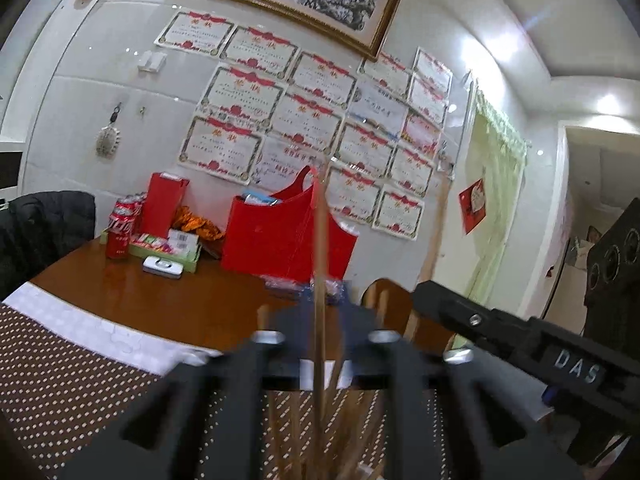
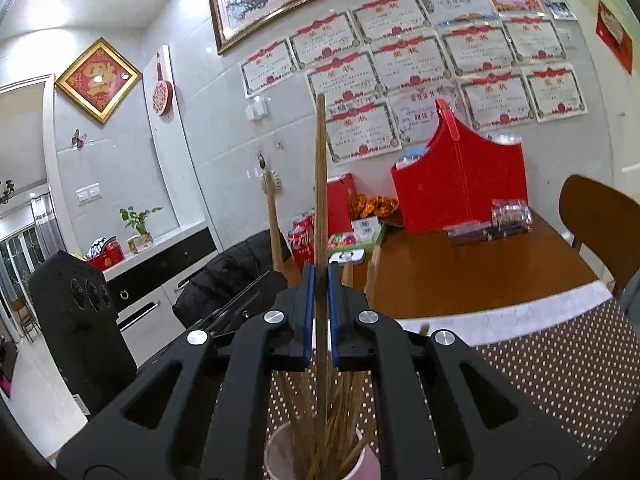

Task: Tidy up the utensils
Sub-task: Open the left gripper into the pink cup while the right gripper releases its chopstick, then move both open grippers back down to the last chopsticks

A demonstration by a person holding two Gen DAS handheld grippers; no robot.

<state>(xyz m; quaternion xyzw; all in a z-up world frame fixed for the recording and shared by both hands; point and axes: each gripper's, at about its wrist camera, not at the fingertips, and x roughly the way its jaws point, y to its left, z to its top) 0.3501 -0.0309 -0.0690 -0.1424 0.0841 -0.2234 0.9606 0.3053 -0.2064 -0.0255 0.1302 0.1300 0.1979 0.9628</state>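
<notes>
Nearest the lens in the right wrist view, a pale pink cup (image 2: 280, 458) bristles with thin wooden chopsticks (image 2: 332, 412), fanned loosely against its rim. Directly above it the right gripper (image 2: 320, 304) has its blue pads (image 2: 308, 308) pinched onto one upright chopstick (image 2: 320, 184), which runs from the cup up through the jaws and stands well clear above them.

In the left wrist view the left gripper (image 1: 320, 320) is blurred; its jaws stand partly apart around a slim upright stick (image 1: 320, 264), with a gap on either side, so it appears to grip nothing.

The chopstick looks light, stiff and smooth-grained, likely to pivot or slide in a narrow pinch; a hold near mid-length, as here, seems steadiest for lowering it among the others. The cup looks light too and could tip if the bundle is nudged sideways.

Under the cup lies a brown mat (image 2: 560, 380) studded with pale dots, edged by a white strip. Beyond is the glossy brown wooden table (image 2: 460, 276). At its far side sit red soda cans (image 2: 300, 240), a small white tin (image 2: 347, 257) and a stiff red bag (image 2: 460, 184) against the tiled wall of framed certificates (image 2: 360, 132).
</notes>
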